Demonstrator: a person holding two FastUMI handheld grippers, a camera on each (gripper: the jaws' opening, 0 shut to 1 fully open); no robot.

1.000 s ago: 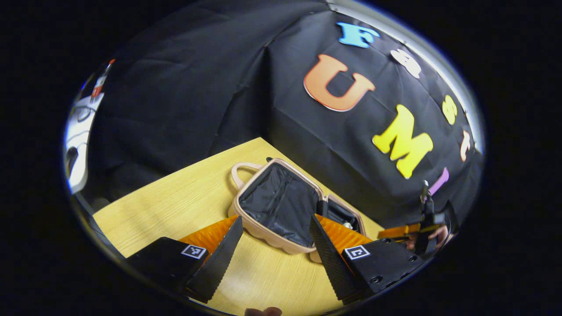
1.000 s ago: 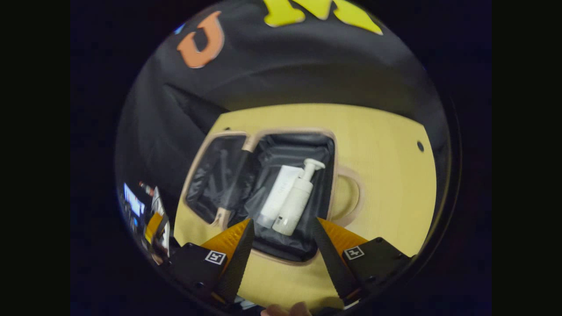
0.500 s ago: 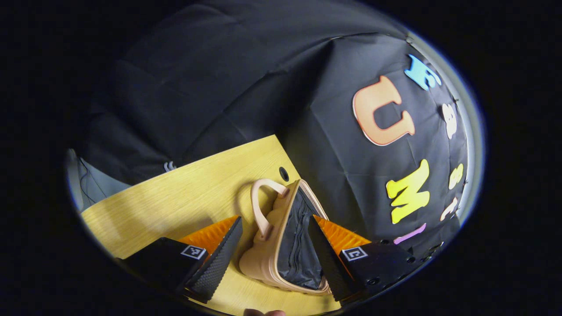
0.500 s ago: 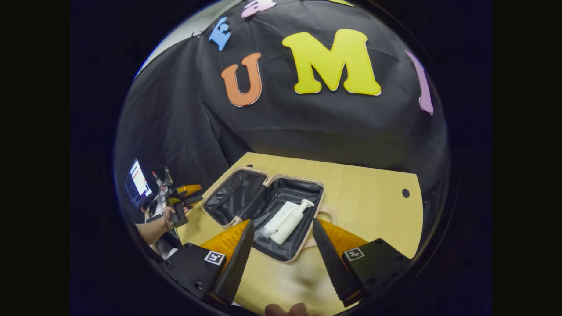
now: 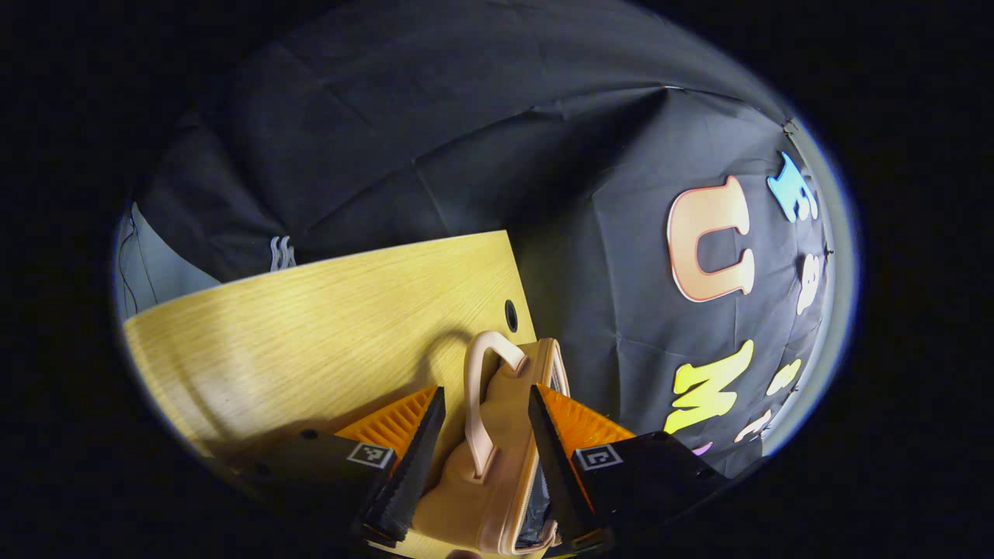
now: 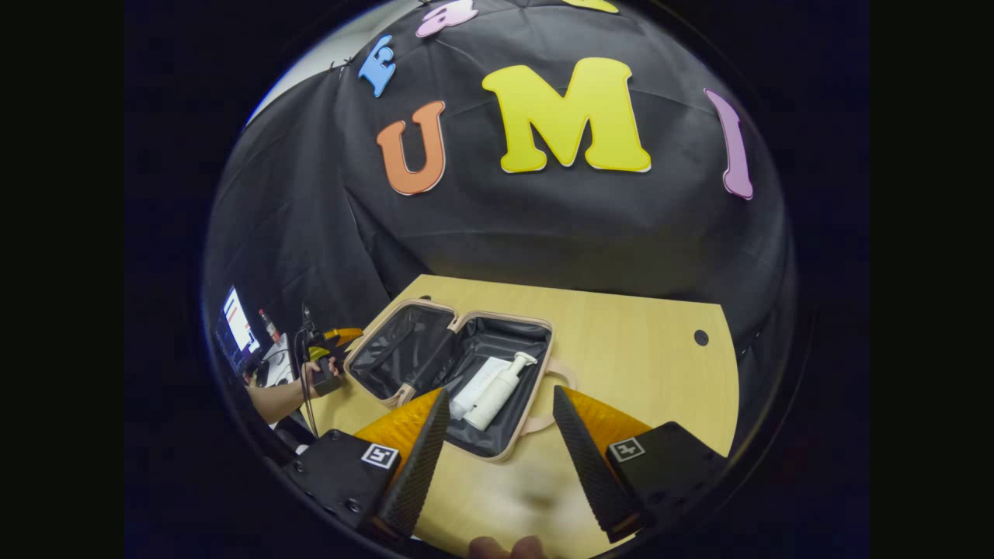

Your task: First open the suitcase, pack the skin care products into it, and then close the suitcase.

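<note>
In the left gripper view the suitcase (image 5: 497, 466) is seen edge-on, its lower end cut off and only a sliver of dark lining visible, with the left gripper (image 5: 483, 458) standing open, one finger on each side of the shell and handle (image 5: 481, 404); contact cannot be told. The right gripper view shows it lying open on the wooden table (image 6: 621, 349), a white pump bottle (image 6: 497, 390) and a white tube (image 6: 475, 384) in the handle-side half (the tube partly hidden). The right gripper (image 6: 497, 458) hangs open above the near rim, while the left one appears small beside the lid half, held by a hand (image 6: 314, 376).

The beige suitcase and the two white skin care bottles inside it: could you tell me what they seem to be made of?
Beige suitcase: probably hard moulded plastic, matte, with a rigid rim and handle; its black lining looks like thin creased fabric. The white pump bottle and white tube look like smooth, opaque plastic.
</note>
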